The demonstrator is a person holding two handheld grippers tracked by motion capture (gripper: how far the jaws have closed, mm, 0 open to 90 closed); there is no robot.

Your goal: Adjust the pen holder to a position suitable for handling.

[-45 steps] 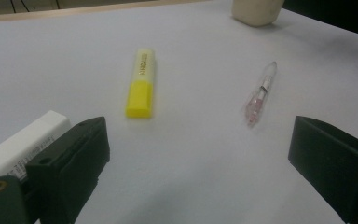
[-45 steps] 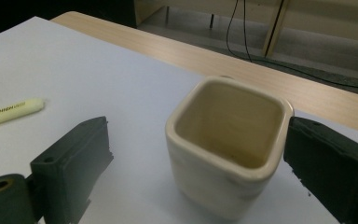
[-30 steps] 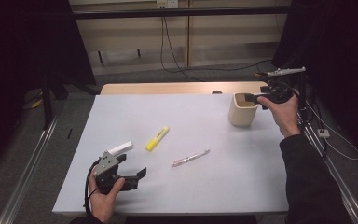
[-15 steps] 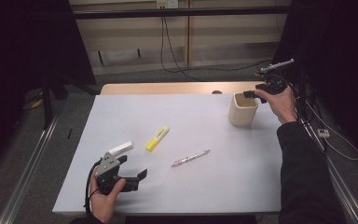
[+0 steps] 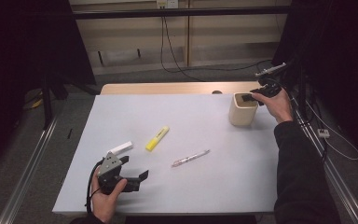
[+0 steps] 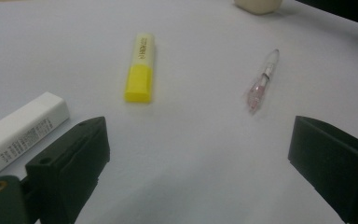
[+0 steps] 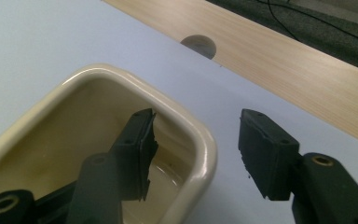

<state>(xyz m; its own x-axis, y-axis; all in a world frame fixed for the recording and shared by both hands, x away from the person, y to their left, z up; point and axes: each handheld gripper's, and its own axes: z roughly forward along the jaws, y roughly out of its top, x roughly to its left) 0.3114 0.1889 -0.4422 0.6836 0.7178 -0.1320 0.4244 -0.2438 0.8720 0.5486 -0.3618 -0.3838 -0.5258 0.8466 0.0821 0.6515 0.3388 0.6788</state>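
A cream square cup (image 5: pixel 241 113) stands at the table's far right. My right gripper (image 5: pixel 251 97) reaches over its far right rim. In the right gripper view one jaw hangs inside the cup (image 7: pixel 98 77) and the other outside, straddling the wall. The right gripper (image 7: pixel 196 120) has just been closing its jaws, but a gap still shows on each side of the wall. My left gripper (image 5: pixel 135 167) rests open at the front left, with nothing between its jaws (image 6: pixel 200 128).
On the white table (image 5: pixel 205 196) lie a yellow highlighter (image 5: pixel 157 138) (image 6: pixel 140 67), a clear pen (image 5: pixel 190 158) (image 6: pixel 262 81) and a white stick-shaped box (image 5: pixel 121 148) (image 6: pixel 23 128). A wooden strip (image 7: pixel 284 60) with a round hole (image 7: pixel 198 45) runs along the far edge.
The right hand has sunk a little toward the cup and its jaws have narrowed around the cup's wall. The left hand and the loose items have stayed put.
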